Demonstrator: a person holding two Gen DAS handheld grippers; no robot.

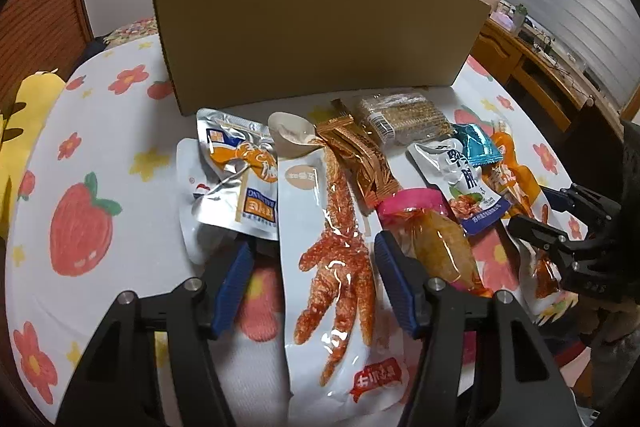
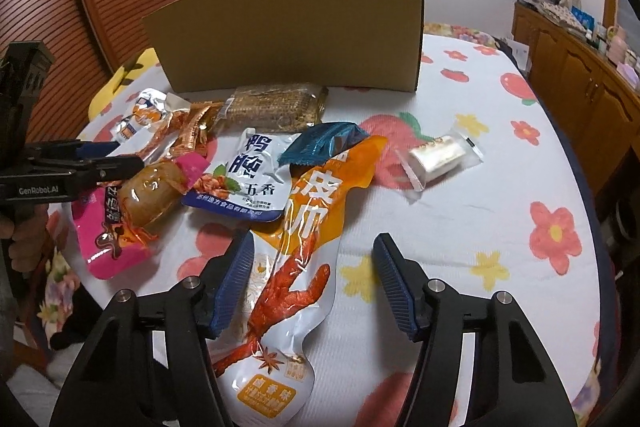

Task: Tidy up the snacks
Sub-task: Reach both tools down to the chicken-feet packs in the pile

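We see a heap of snack packets on a bed sheet printed with strawberries and flowers, all lying in front of a tall brown cardboard box that stands upright on the sheet. Our left gripper points down at the heap in front of the box, its blue-padded jaws partly open on either side of a long white packet with a red chicken foot showing through a clear window; the right pad lies right at the packet's edge, the left pad stands apart, so nothing is gripped. Our right gripper is likewise partly open in front of the box, straddling an orange-and-white chicken-foot packet; the left pad is just beside its edge, the right pad is well clear. A small clear-wrapped pale bar lies alone, to the right of the box's front
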